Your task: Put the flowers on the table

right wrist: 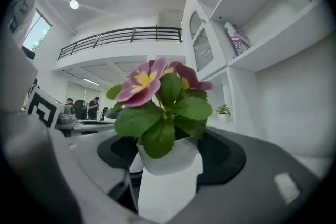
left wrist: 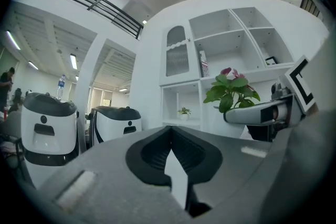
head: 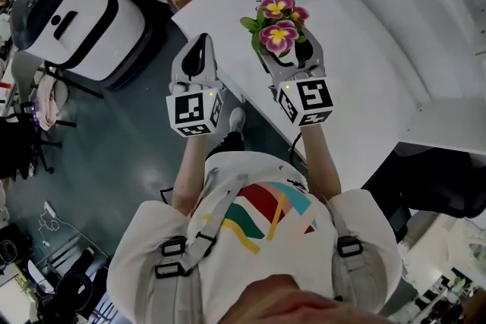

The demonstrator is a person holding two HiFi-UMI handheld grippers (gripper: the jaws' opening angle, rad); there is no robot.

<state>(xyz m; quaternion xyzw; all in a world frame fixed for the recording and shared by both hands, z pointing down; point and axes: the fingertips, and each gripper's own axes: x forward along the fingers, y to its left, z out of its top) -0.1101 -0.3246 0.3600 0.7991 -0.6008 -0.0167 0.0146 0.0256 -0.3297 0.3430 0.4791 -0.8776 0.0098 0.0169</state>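
The right gripper (head: 287,51) has its fingers (right wrist: 223,157) closed on a small white pot (right wrist: 170,157) of pink flowers (head: 279,20), over the white table (head: 364,95). No view shows whether the pot touches the table. In the head view, leaves and fingers hide the pot and only the blooms show. In the right gripper view its base is cut off. The left gripper (head: 195,61), beside the table edge over the floor (head: 114,155), has its fingers pressed together on nothing.
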